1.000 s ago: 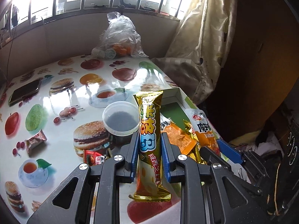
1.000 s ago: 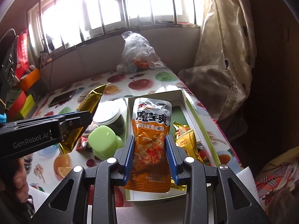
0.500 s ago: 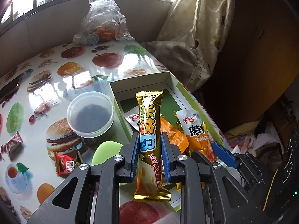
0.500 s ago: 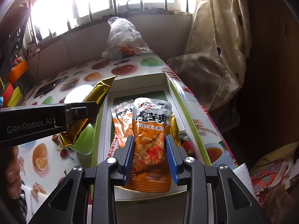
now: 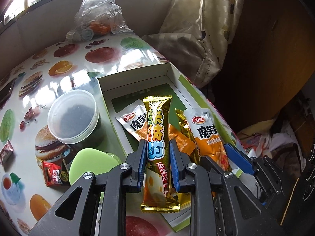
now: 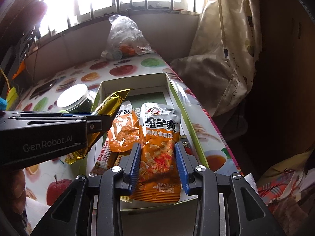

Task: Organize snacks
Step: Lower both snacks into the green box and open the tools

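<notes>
Fruit-print table [image 5: 65, 59]; left claw [image 6: 102, 121] marked "GenRobot.AI".

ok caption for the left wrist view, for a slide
Left hand-held gripper holds a gold snack bar above the open box of orange snack packets.

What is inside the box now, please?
The box holds orange pouches: one lying flat and one between the right gripper's opening jaws. Gold wrappers and a dark green floor also show. Whatever lies under the pouches is covered.
</notes>
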